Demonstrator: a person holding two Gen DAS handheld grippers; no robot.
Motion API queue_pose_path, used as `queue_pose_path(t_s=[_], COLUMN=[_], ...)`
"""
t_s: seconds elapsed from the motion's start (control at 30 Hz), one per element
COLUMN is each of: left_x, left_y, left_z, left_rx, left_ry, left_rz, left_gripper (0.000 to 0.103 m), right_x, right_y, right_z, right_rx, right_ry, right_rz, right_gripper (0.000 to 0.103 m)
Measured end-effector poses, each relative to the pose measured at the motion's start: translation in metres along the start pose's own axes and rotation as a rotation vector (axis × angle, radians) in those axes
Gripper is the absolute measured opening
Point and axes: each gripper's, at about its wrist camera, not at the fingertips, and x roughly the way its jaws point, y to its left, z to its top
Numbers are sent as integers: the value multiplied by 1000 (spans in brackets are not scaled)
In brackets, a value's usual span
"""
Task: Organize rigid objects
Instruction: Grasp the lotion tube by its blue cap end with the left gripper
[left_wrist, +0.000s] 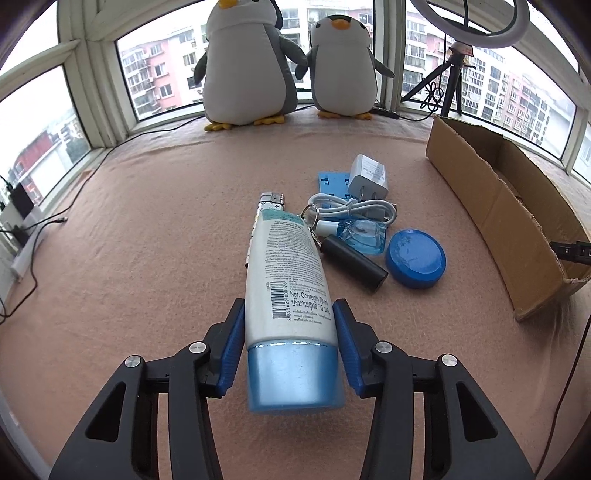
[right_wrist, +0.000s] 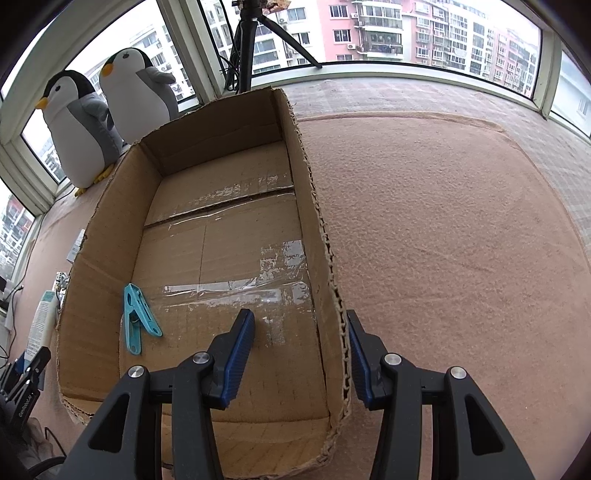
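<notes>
Tube: a white squeeze tube (left_wrist: 284, 280) with a pale blue cap, cap end nearest the camera, label and barcode facing up, its far end reaching in among the pile of small things.
Left gripper (left_wrist: 289, 304): clamped on the tube, one blue pad pressed to each side just above the cap.
Right gripper (right_wrist: 299, 315): jaws standing apart with nothing held; it hangs over the near right corner of the box, the right-hand wall passing between the pads, the left pad well clear of that wall.
Cardboard box (right_wrist: 92, 295): open-topped, flaps torn off, old tape across its floor; it sits on the cloth to the right of the pile.
Inside the box: one turquoise clothes peg (right_wrist: 136, 321), lying flat near the left wall.
Pile on the cloth: black cylinder (left_wrist: 352, 264) on a key ring just beside the tube, round blue tin (left_wrist: 415, 258), small clear-blue bottle (left_wrist: 364, 234), coiled white cable (left_wrist: 351, 208), white plug adapter (left_wrist: 369, 177) resting on a blue flat piece (left_wrist: 332, 184); a small patterned item (left_wrist: 272, 199) pokes out beyond the tube's far end.
Surface: pinkish cloth (left_wrist: 147, 240) spread over a bay-window ledge.
Background: two plush penguins (left_wrist: 249, 62) against the glass, a tripod (left_wrist: 450, 81) beside them.
</notes>
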Motion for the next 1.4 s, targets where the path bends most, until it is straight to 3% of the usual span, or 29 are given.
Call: queue_pose_path(t_s=[0.23, 0.47, 0.87, 1.0, 1.17, 1.3, 1.4], left_x=[-10, -10, 7, 0, -9, -17, -22], left_y=[12, 14, 49, 48, 58, 57, 52], left_z=[6, 11, 5, 5, 12, 17, 22], left_rx=[-65, -67, -280, -241, -332, -333, -304], left_ry=[-20, -50, 3, -31, -25, -53, -78], left_rz=[-45, -50, -140, -114, -206, -227, -216], left_gripper=[44, 43, 41, 41, 40, 31, 30], right_x=[-1, -1, 0, 0, 0, 1, 1], right_y=[0, 0, 0, 0, -1, -2, -3], right_z=[0, 0, 0, 0, 0, 0, 0], right_rx=[-3, -4, -5, -5, -5, -5, -6], right_ry=[-1, -1, 0, 1, 0, 1, 1], right_rz=[-5, -6, -8, -8, -10, -11, -13], right_gripper=[44, 44, 44, 44, 44, 44, 44])
